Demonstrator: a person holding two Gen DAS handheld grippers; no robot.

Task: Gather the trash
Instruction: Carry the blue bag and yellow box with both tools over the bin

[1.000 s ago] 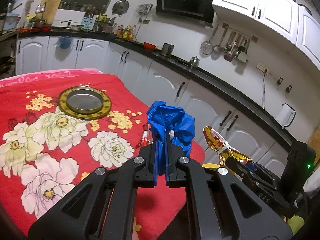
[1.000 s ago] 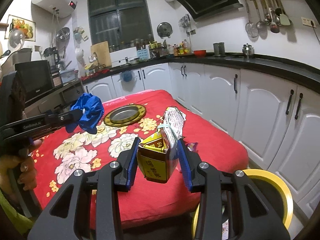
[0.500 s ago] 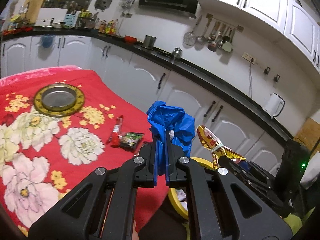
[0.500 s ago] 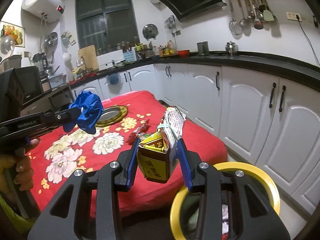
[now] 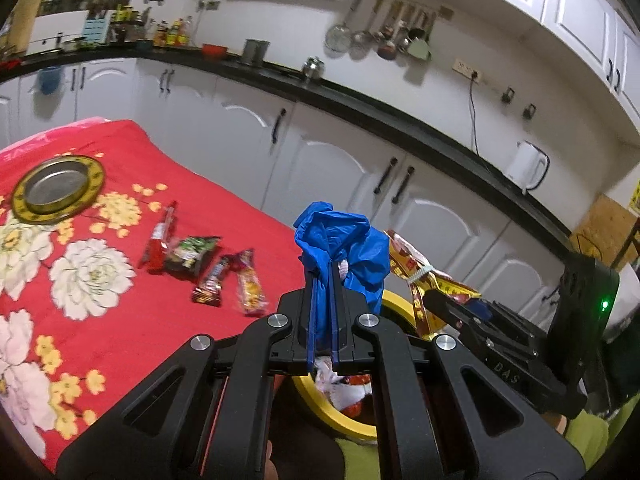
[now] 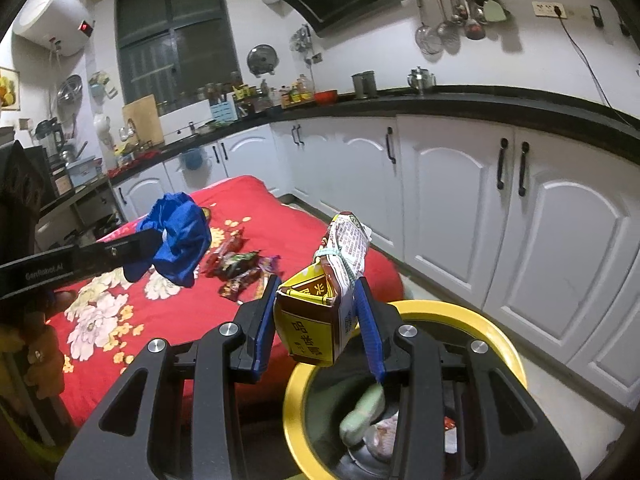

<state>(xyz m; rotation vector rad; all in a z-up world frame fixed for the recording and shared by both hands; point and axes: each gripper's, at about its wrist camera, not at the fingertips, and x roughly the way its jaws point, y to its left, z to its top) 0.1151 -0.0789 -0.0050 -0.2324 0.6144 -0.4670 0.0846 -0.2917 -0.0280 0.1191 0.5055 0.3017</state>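
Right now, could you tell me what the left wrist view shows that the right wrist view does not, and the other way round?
Only the left wrist view shows the round gold-rimmed dish on the red cloth and the white kettle.

Only the right wrist view shows the window, the wall water heater and deep into the yellow-rimmed bin.

Both show the left gripper shut on the blue bag, the right gripper holding the seasoning packet, and the snack wrappers.
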